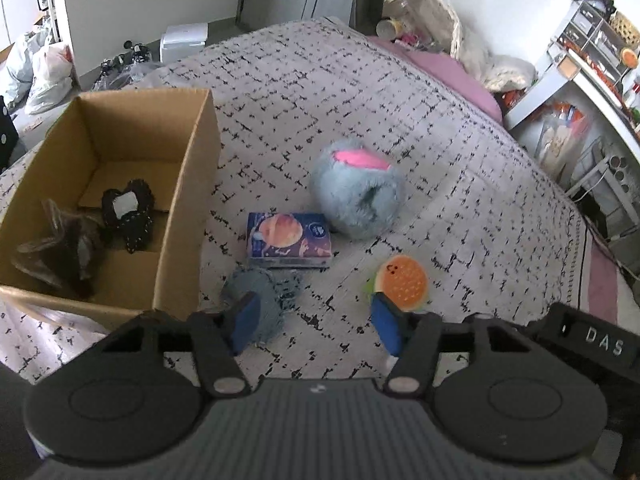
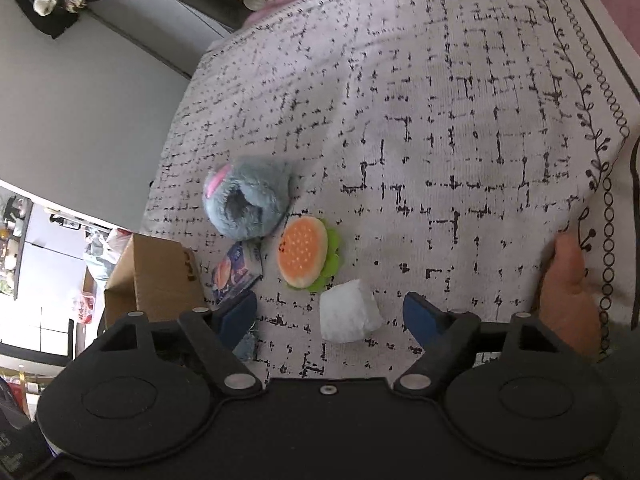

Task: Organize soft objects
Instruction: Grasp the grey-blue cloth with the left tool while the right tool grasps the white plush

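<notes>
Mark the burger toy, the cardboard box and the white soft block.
burger toy (image 2: 303, 255), right wrist view, middle of the orange bun.
cardboard box (image 1: 185, 216), left wrist view, its right outer wall.
white soft block (image 2: 348, 312), right wrist view, its top face.

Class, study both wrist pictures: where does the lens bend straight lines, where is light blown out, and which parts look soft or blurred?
Left wrist view: the bedspread grid bows outward and the shelf at right curves; the fluffy blue toy looks slightly soft. Right wrist view: the scene appears rolled, the window area at lower left is blown out, and the white packet shows almost no surface detail.
</notes>
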